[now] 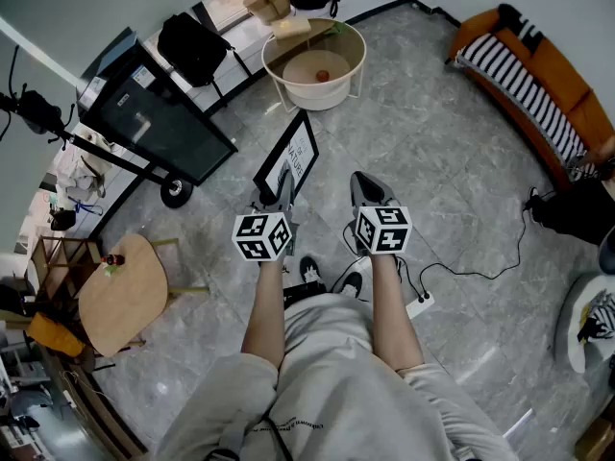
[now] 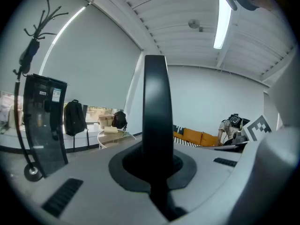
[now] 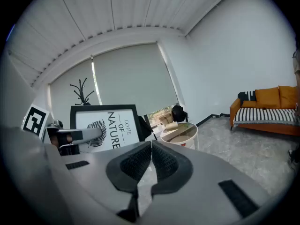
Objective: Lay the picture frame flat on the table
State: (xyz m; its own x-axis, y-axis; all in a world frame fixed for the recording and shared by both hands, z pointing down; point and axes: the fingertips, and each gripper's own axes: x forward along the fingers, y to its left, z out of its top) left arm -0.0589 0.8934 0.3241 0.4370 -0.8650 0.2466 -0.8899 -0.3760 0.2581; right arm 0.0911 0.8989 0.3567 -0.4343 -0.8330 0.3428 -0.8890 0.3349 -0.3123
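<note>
Frame (image 1: 291, 155) (image 3: 105, 124) stands upright on edge over the grey floor (image 1: 437, 176), near the round white table (image 1: 288, 89) but not on it. I cannot tell whether its lower edge touches the floor. Its print, a leaf and the words LOVE OF NATURE, faces toward the right gripper's side.

The left gripper (image 1: 284, 179) (image 2: 157, 139) pinches the frame by its near edge. In the left gripper view that black edge (image 2: 155, 88) rises straight up between the pads, which press on it from both sides. The right gripper view shows a grey finger of the left gripper lying across the frame's left border.

The right gripper (image 1: 362, 181) (image 3: 151, 149) is just beside the left one and apart from the frame. Its claw is pressed together on nothing, and the ribbed pads meet along one line. Both grippers point forward and a little down, held out side by side above the person's shoes (image 1: 327, 277), with their marker cubes (image 1: 261, 236) facing the head camera.

A tan box (image 1: 291, 27) sits at the table's far rim. A dark panel (image 1: 154, 118) on wheels stands left of the frame, with a black backpack (image 1: 192, 46) beyond it. An orange sofa (image 1: 538, 80) (image 3: 269, 108) with a striped cover runs along the right wall. A small wooden table (image 1: 120, 296) stands at the near left.
</note>
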